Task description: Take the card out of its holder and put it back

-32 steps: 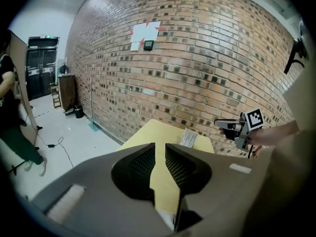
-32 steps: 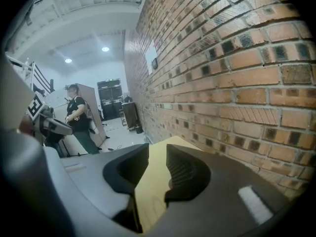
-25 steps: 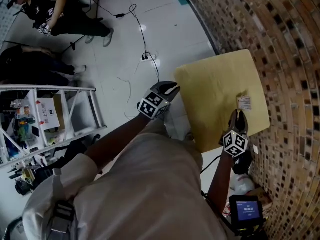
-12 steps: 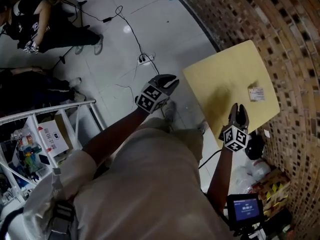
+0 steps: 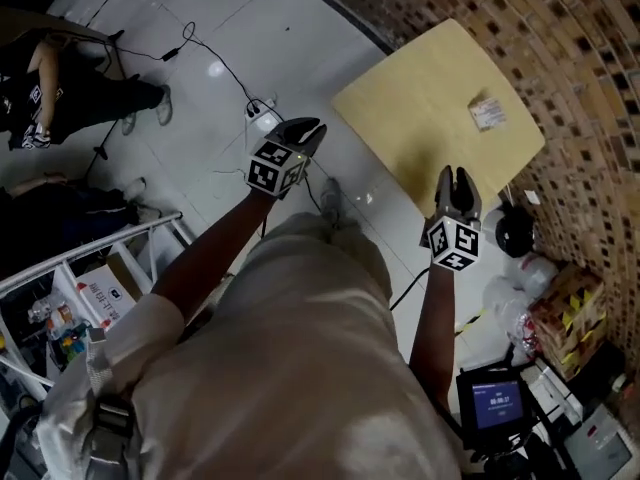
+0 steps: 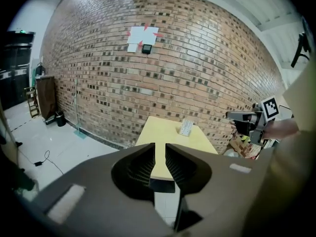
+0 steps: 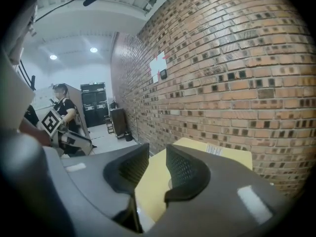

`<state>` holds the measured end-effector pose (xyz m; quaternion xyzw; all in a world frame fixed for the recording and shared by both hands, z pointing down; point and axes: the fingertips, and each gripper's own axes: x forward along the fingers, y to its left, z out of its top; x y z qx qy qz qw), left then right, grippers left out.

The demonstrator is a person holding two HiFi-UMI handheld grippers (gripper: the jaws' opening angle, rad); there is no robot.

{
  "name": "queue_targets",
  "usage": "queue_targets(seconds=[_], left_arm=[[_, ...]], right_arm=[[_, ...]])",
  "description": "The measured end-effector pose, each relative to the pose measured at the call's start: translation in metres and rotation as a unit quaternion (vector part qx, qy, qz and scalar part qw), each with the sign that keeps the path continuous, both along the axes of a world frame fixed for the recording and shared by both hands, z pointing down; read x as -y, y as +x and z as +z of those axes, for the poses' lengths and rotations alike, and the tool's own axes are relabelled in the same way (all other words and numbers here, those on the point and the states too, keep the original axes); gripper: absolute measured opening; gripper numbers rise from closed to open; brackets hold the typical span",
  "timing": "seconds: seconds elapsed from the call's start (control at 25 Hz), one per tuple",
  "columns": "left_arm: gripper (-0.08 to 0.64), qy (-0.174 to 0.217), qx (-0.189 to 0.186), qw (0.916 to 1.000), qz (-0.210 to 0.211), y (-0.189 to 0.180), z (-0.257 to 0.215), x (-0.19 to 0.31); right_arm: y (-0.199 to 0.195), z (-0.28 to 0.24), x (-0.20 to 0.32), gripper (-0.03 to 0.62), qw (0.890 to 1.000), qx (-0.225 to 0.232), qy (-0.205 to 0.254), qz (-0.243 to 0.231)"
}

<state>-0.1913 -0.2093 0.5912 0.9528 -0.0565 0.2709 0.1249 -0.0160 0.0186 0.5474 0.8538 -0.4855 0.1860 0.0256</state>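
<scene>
A small white card in its holder (image 5: 487,113) lies on the far part of the yellow table (image 5: 420,118), close to the brick wall. My right gripper (image 5: 455,173) hovers at the table's near edge, well short of the card, jaws slightly apart and empty. My left gripper (image 5: 310,126) hangs over the floor left of the table, also empty with a narrow gap between its jaws. The left gripper view shows the card (image 6: 186,127) far ahead on the table (image 6: 163,132). In the right gripper view the card (image 7: 215,150) sits near the table's far end.
A brick wall (image 5: 560,58) runs behind the table. Dark bags and boxes (image 5: 520,233) sit on the floor at its right. Cables and a power strip (image 5: 262,108) lie on the tiles. A seated person (image 5: 60,88) and a metal rack (image 5: 90,268) are at left.
The right gripper has drawn back from the card toward the table's near edge. The left gripper has shifted a little over the floor. The head camera has swung, so the table sits higher in view.
</scene>
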Motion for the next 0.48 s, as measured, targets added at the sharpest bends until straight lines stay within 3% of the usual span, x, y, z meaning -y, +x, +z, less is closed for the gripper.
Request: queue_targets(seconds=[0.48], left_arm=[[0.084,0.019,-0.082,0.9922,0.091,0.068,-0.066,-0.149]], right_arm=[[0.0,-0.088,-0.124,0.112,0.995,-0.073,0.05,0.041]])
